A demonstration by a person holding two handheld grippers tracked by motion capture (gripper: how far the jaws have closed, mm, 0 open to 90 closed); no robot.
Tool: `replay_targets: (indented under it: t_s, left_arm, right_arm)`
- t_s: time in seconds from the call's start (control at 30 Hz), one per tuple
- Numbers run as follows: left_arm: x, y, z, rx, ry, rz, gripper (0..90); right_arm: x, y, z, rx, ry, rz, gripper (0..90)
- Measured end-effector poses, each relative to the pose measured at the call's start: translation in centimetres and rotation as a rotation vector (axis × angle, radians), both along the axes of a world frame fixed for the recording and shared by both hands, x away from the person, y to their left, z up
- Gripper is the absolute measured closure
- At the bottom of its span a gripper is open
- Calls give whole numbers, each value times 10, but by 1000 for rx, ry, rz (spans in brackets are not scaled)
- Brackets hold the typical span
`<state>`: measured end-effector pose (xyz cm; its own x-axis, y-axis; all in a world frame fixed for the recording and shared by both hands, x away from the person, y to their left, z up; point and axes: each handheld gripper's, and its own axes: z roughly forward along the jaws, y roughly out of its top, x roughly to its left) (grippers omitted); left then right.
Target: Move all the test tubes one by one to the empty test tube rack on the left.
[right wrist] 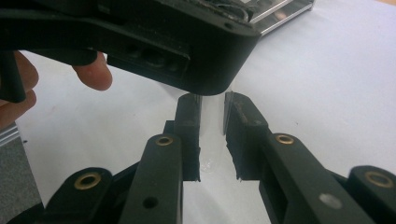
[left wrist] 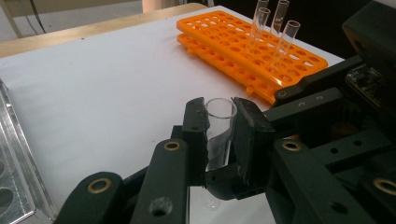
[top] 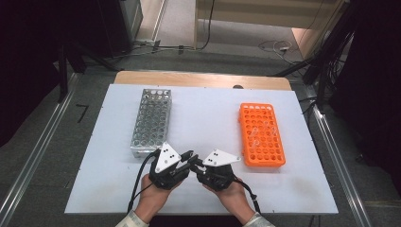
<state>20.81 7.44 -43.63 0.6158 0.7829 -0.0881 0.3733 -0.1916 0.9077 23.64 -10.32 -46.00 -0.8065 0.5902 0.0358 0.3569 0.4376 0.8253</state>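
Note:
A clear glass test tube (left wrist: pixel 219 127) stands nearly upright between my left gripper's (left wrist: pixel 219 116) jaws, open mouth up, and both pads press on its sides. My right gripper (right wrist: pixel 212 112) is shut on the same tube (right wrist: pixel 212 128), which shows faintly between its jaws. From the left gripper view, the right gripper's fingertips (left wrist: pixel 224 183) hold the tube lower down, near its rounded bottom. In the high view the left gripper (top: pixel 188 157) and the right gripper (top: pixel 194 165) meet tip to tip at the table's front centre, a hand behind each.
An orange tube rack (top: pixel 261 135) lies at the right of the white tabletop (top: pixel 208 109); three clear tubes (left wrist: pixel 280 23) stand in it. A metal tube rack (top: pixel 151 122) lies at the left. The left gripper's body (right wrist: pixel 154 42) hangs close above the right gripper's jaws.

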Motion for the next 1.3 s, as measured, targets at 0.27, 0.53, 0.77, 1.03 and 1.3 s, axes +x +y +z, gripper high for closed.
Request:
replay_targets:
  t_s: [0.27,0.53,0.77,1.03,1.3]
  left_arm:
    - [3,7,4,-17,9,22,751]
    - [7,18,8,-38,17,53,750]
    - [10,31,15,-59,5,90,751]
    - [12,50,27,-91,-18,137,751]
    - [14,62,33,-103,-28,164,750]
  right_arm:
    - [2,-1,-1,10,21,12,567]
    - [4,-4,0,16,45,4,417]
    - [7,-7,-1,13,62,-12,319]
    - [10,-10,-4,4,89,-42,247]
    - [10,-11,-4,3,91,-49,243]
